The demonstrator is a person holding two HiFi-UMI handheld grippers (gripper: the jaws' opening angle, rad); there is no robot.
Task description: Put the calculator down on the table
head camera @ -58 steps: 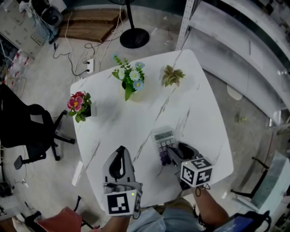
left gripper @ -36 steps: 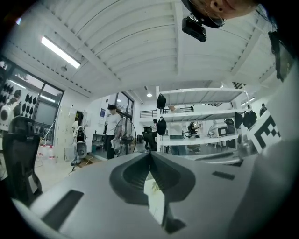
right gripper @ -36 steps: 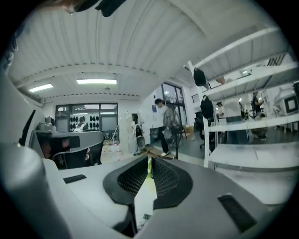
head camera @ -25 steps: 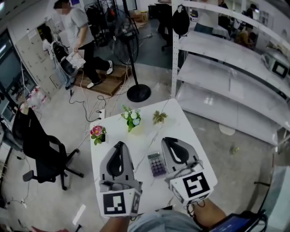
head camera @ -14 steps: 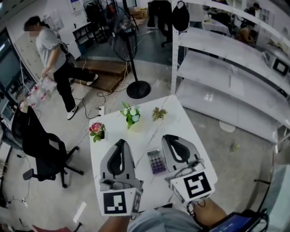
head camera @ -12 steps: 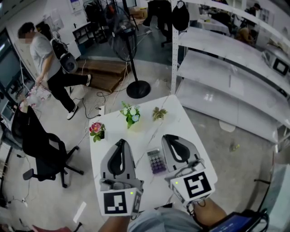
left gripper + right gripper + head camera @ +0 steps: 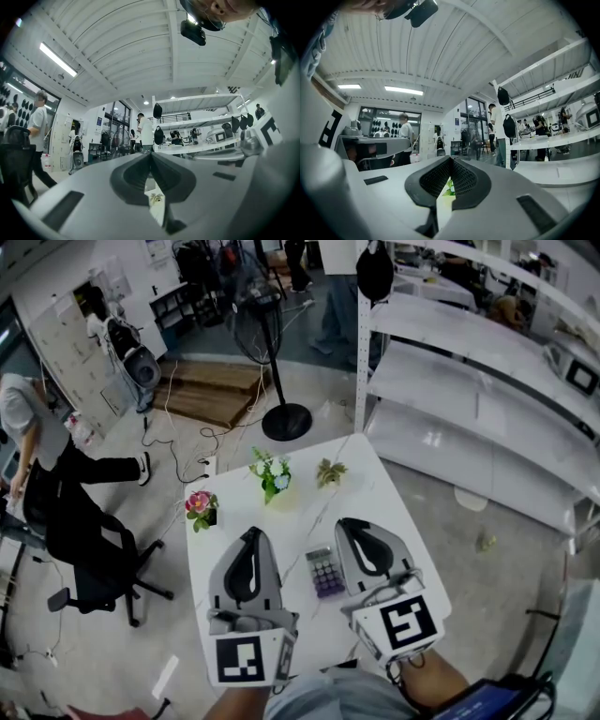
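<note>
**Calculator flat on the desk, both tongs empty**

The calculator (image 7: 324, 573) lies face up on the white desk (image 7: 384, 498), in the near half. It sits between the two tongs and appears to touch neither. The left tongs (image 7: 250, 534) are pressed together with nothing between them, and so are the right tongs (image 7: 345, 525). In each gripper view the pads meet at the tip, and only a strip of desk and some greenery shows through the gap behind them.

Both tongs are held level over the near edge, pointing away from the person and flanking the calculator. I read this as a resting pose, since there is nothing left to pinch once the thing is set down.

The calculator lies well apart from the pink flowers (image 7: 200, 506), the blue and white flowers (image 7: 270, 474) and the small pale plant (image 7: 328, 472) along the far side (a bare stretch was the sensible spot). By this layout, the task looks finished.
</note>
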